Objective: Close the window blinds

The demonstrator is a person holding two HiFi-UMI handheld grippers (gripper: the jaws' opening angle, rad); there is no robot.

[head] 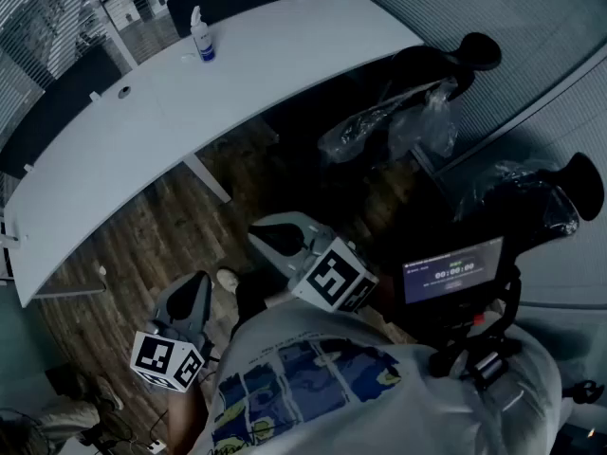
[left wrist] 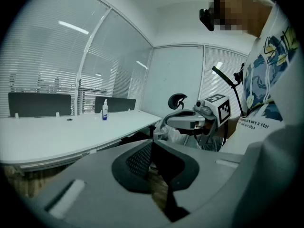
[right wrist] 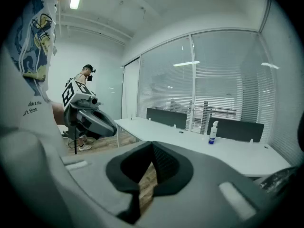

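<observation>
Slatted window blinds [left wrist: 42,75] hang behind the glass wall beyond the long white desk [left wrist: 57,132]; the right gripper view shows them too, blinds [right wrist: 216,87]. My left gripper [head: 197,282] is held low over the wooden floor, its jaws shut with nothing between them, left gripper [left wrist: 152,148]. My right gripper [head: 264,237] is beside it, a little higher, also shut and empty, right gripper [right wrist: 152,148]. Both point toward the desk and are far from the blinds. Each gripper sees the other: right gripper [left wrist: 190,120], left gripper [right wrist: 88,115].
A spray bottle [head: 200,36] stands on the curved white desk [head: 142,140], with dark partition screens [right wrist: 166,118] behind it. Plastic-wrapped office chairs [head: 408,112] stand at the right. A person [right wrist: 87,75] stands at the far left of the room.
</observation>
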